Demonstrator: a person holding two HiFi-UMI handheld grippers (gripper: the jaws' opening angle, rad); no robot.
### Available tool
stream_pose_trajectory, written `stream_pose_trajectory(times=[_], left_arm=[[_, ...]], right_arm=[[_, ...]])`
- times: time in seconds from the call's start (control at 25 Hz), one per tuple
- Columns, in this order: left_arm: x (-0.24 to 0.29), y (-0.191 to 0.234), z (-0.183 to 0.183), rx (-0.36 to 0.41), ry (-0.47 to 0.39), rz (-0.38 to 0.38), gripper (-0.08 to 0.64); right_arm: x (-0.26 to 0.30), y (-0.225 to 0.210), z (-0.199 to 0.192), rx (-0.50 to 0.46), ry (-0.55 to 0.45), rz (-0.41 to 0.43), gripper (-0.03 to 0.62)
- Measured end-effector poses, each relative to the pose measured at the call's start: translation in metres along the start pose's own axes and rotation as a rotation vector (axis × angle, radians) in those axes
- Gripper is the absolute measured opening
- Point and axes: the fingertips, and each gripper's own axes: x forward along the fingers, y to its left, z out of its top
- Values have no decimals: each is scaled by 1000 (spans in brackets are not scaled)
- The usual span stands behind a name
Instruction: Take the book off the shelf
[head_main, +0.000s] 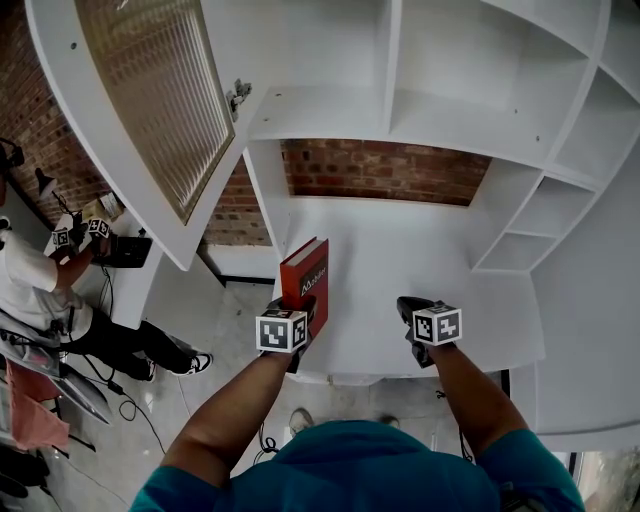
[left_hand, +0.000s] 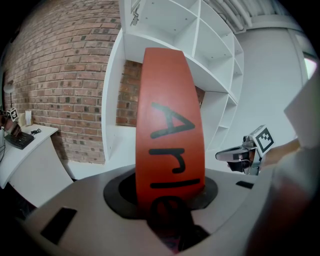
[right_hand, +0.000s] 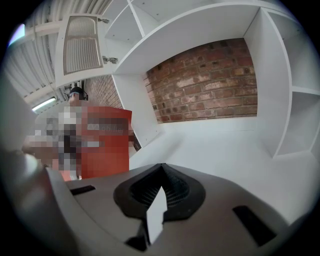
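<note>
One book (head_main: 305, 268) stands upright at the shelf's (head_main: 400, 250) front edge, spine clamped in the left hand-held gripper (head_main: 304, 306), apparently ready to lift clear; the right hand-held gripper (head_main: 411, 306) hovers closed, empty.

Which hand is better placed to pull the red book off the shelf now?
Left. The left tool is clamped on the red book, holding it upright at the left side of the white shelf. The right tool is shut on nothing and sits apart from the book.
</note>
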Motion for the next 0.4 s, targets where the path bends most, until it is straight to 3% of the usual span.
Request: stream_pose_trajectory(times=[0.4], left_arm=[[-3, -1, 1, 6, 5, 1, 164]], right_arm=[[-2, 2, -1, 0, 3, 4, 20]])
